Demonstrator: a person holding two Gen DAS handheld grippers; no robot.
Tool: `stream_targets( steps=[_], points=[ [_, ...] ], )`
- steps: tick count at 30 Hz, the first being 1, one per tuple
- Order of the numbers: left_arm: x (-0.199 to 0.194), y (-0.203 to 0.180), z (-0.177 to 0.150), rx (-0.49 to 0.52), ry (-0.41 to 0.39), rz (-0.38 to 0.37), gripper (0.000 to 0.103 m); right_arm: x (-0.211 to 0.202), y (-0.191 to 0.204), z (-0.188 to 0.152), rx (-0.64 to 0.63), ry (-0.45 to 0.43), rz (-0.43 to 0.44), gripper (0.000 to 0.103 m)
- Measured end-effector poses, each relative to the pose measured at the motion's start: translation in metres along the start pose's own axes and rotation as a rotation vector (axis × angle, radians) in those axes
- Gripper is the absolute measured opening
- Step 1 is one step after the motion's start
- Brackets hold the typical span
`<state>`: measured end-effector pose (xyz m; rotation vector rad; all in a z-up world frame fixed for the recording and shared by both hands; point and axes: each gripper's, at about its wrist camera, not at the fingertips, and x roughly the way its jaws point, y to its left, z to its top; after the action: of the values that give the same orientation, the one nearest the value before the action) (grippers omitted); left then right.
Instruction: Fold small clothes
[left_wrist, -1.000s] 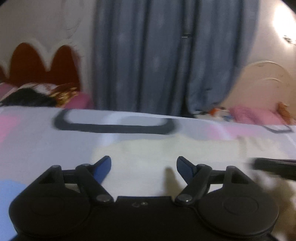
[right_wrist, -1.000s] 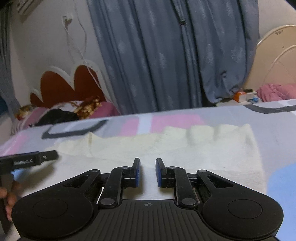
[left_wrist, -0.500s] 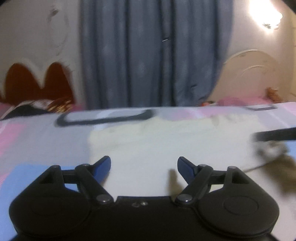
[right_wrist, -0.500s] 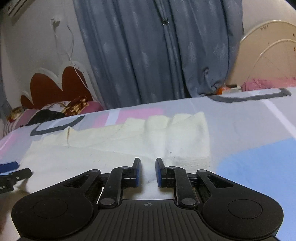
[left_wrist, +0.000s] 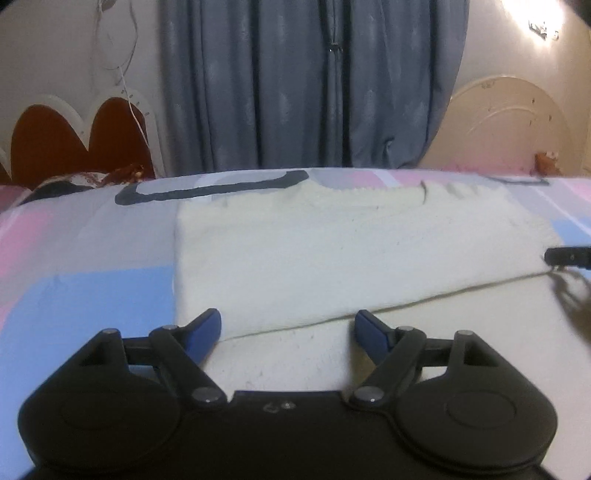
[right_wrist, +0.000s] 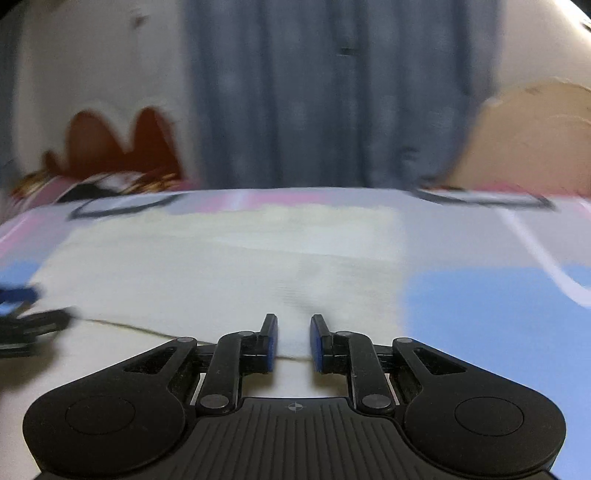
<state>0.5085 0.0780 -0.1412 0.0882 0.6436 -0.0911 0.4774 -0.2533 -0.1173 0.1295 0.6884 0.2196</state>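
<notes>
A cream knitted garment (left_wrist: 351, 266) lies flat on the patterned bed sheet (left_wrist: 92, 295), with a folded layer whose edge runs slantwise across it. My left gripper (left_wrist: 289, 326) hovers open and wide over the garment's near left corner, that fold edge passing between its fingers; nothing is gripped. At the right border a finger of the other tool (left_wrist: 569, 256) shows above the cloth. The right wrist view is blurred: the garment (right_wrist: 240, 273) fills the middle, and my right gripper (right_wrist: 294, 334) stands over its near edge with a narrow gap between the pads and no cloth pinched.
Blue-grey curtains (left_wrist: 314, 85) hang behind the bed. A red scalloped headboard (left_wrist: 74, 140) with heaped bedding (left_wrist: 85, 182) is at the far left, a cream headboard (left_wrist: 509, 125) at the far right. Blue sheet (right_wrist: 480, 314) lies bare right of the garment.
Both tools slid sideways over the garment. Its left edge came into the left view; its right edge drew nearer the middle of the right view. Neither gripper's gap changed.
</notes>
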Motion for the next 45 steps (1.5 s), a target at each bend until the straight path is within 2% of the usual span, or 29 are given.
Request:
stream_targets(
  steps=[3, 5, 6, 7, 8, 11, 13, 14, 15, 25, 28, 31, 33, 35, 36, 38, 41, 42, 44, 45],
  points=[
    [-0.007, -0.014, 0.007, 0.033, -0.024, 0.039, 0.077, -0.005, 0.008, 0.007, -0.023, 0.002, -0.004, 0.016],
    [-0.015, -0.021, 0.008, 0.033, -0.067, 0.022, 0.086, -0.018, 0.016, 0.011, -0.046, -0.058, 0.018, 0.016],
    [-0.01, -0.024, 0.007, 0.038, -0.038, 0.037, 0.083, -0.019, 0.019, 0.01, -0.057, -0.073, 0.019, 0.016],
    [-0.004, -0.025, 0.006, 0.037, 0.003, 0.044, 0.082, -0.013, 0.02, 0.008, -0.065, -0.045, 0.001, 0.016],
    [0.004, -0.025, 0.004, 0.035, 0.038, 0.041, 0.082, 0.0, 0.019, 0.005, -0.07, 0.019, -0.037, 0.016],
    [-0.006, -0.027, 0.005, 0.047, 0.014, 0.034, 0.079, -0.011, 0.012, 0.002, -0.041, 0.009, -0.017, 0.016],
    [-0.003, -0.027, 0.003, 0.041, 0.035, 0.049, 0.079, -0.02, 0.004, 0.005, -0.033, -0.046, -0.014, 0.016],
    [0.0, -0.026, 0.002, 0.03, 0.045, 0.052, 0.081, -0.017, 0.0, 0.003, -0.026, -0.026, -0.025, 0.016],
    [0.001, -0.025, 0.002, 0.021, 0.042, 0.056, 0.081, -0.007, -0.004, 0.002, -0.015, 0.033, -0.034, 0.016],
    [-0.004, -0.033, 0.001, 0.027, 0.043, 0.093, 0.083, -0.01, -0.015, 0.007, -0.033, 0.035, 0.019, 0.016],
    [-0.011, -0.034, 0.006, 0.021, 0.003, 0.096, 0.078, -0.016, -0.019, 0.008, -0.006, 0.006, 0.028, 0.016],
    [-0.015, -0.028, 0.014, -0.005, -0.058, 0.09, 0.082, -0.022, -0.023, 0.014, 0.027, -0.054, 0.027, 0.016],
    [-0.004, -0.022, 0.017, -0.016, -0.033, 0.107, 0.084, -0.02, -0.024, 0.017, 0.026, -0.061, 0.034, 0.016],
    [0.018, -0.013, 0.013, -0.037, 0.064, 0.094, 0.089, -0.003, -0.023, 0.015, -0.012, 0.013, 0.008, 0.016],
    [0.02, -0.009, 0.013, -0.059, 0.056, 0.077, 0.089, 0.0, -0.022, 0.011, -0.041, -0.004, 0.006, 0.016],
    [0.02, -0.009, 0.017, -0.037, 0.074, 0.076, 0.089, 0.001, -0.018, 0.012, -0.074, 0.0, -0.004, 0.016],
    [0.007, -0.014, 0.02, -0.005, 0.044, 0.096, 0.083, -0.002, -0.018, 0.016, -0.075, -0.002, -0.003, 0.016],
    [0.004, -0.015, 0.017, 0.001, 0.034, 0.103, 0.084, -0.006, -0.019, 0.016, -0.065, -0.021, 0.002, 0.016],
    [0.014, -0.013, 0.01, -0.011, 0.077, 0.106, 0.088, -0.01, -0.021, 0.015, -0.064, -0.048, 0.006, 0.016],
    [0.015, -0.013, 0.008, -0.018, 0.065, 0.107, 0.089, -0.002, -0.022, 0.011, -0.075, -0.008, -0.001, 0.016]
  ],
)
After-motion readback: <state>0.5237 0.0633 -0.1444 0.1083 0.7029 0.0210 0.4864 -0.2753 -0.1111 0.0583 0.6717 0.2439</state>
